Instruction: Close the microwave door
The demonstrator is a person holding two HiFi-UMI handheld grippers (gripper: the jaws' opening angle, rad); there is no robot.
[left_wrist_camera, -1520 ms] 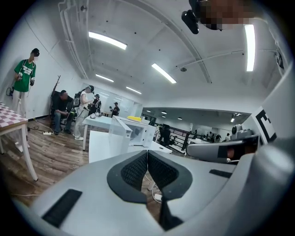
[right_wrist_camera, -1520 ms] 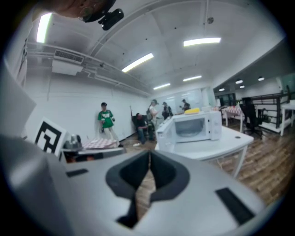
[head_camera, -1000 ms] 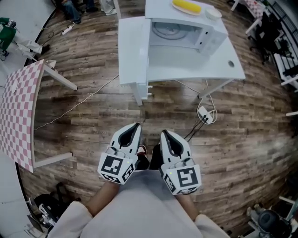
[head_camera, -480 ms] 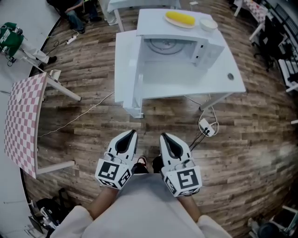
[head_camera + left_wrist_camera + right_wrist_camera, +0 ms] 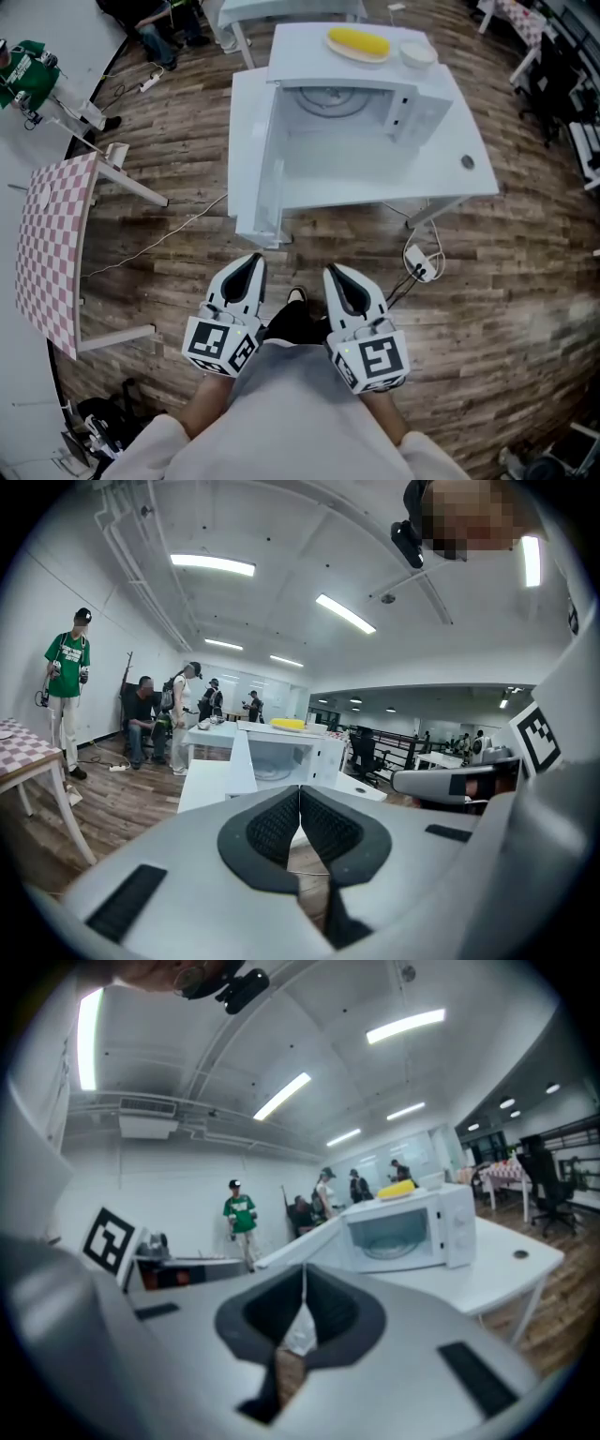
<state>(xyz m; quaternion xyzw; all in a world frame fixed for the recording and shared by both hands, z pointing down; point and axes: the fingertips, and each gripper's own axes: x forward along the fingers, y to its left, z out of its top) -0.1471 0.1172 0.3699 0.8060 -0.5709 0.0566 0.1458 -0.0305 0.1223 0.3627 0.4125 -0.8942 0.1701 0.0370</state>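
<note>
A white microwave (image 5: 366, 103) stands on a white table (image 5: 450, 178), its door (image 5: 251, 141) swung wide open to the left and the empty cavity with its glass turntable (image 5: 326, 97) showing. Both grippers hang low over the floor, well short of the table and touching nothing. My left gripper (image 5: 249, 266) is shut and empty, pointing toward the door's free edge. My right gripper (image 5: 336, 277) is shut and empty too. The left gripper view shows the open door (image 5: 240, 757) beyond the closed jaws (image 5: 300, 795). The right gripper view shows the microwave (image 5: 405, 1226) ahead.
A plate with a yellow item (image 5: 358, 40) and a white bowl (image 5: 416, 52) sit on top of the microwave. A checkered table (image 5: 47, 246) stands at the left. A power strip (image 5: 424, 268) and cables lie on the wooden floor. People (image 5: 150, 722) are at the back.
The microwave and table have come closer in the head view. Both grippers stay shut and low, the left one shifting slightly left.
</note>
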